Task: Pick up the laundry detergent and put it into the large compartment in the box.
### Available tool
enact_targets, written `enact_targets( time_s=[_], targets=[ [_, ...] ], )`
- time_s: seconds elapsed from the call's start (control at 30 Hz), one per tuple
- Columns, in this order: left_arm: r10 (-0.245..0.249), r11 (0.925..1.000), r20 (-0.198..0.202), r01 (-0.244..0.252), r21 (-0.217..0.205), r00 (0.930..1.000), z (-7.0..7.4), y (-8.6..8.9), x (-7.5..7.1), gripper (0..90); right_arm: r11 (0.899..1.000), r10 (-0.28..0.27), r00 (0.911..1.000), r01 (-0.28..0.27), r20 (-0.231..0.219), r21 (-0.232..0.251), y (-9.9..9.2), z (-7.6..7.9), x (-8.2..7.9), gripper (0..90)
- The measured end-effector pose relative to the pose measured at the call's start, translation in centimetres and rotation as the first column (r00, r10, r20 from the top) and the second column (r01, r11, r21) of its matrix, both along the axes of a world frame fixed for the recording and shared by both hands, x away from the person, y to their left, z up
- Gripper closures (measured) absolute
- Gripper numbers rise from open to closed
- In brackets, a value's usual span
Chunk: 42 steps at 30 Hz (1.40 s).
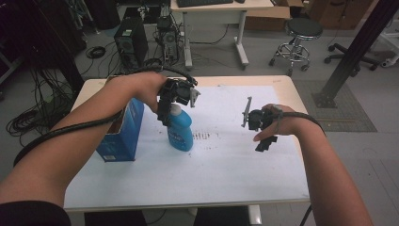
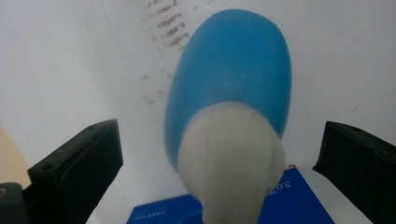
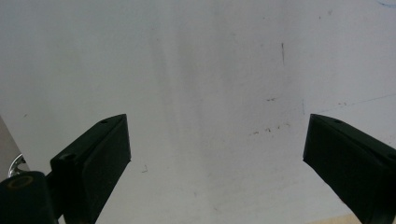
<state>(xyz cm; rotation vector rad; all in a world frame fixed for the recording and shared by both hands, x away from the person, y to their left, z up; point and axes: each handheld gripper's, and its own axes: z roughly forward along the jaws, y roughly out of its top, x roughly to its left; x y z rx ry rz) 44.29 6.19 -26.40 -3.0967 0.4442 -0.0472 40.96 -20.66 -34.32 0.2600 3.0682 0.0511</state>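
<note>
A blue plastic bottle with a white cap stands left of centre in the high view, beside a blue cardboard box. The left gripper is held spread around the cap, not yet closed; squeezing is judged next. The right gripper is held apart over the white table

Both claws black plastic: left claw, right claw. Blocky black jaws. Thick black cable trails off left one. Grey plate on right. Bare forearms, dark sleeve near left.
</note>
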Motion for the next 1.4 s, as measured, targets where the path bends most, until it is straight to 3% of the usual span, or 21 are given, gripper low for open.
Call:
enact_targets(
  time_s=[0.63, 1.4],
  targets=[
    [-0.047, 0.9988, -0.007, 0.047, -0.017, 0.9989, -1.7, -0.1, -0.3, 0.5, 1.0, -0.002, 1.0, 0.002, -0.004, -0.001, 0.1, -0.2, -0.1, 7.4],
    [-0.048, 0.9987, 0.0, 0.048, -0.018, 0.9988, -2.6, 0.0, -0.2, 0.9, 1.0, -0.003, 1.0, 0.003, -0.002, -0.004, 0.2, -0.2, -0.1, 7.6]
  ],
)
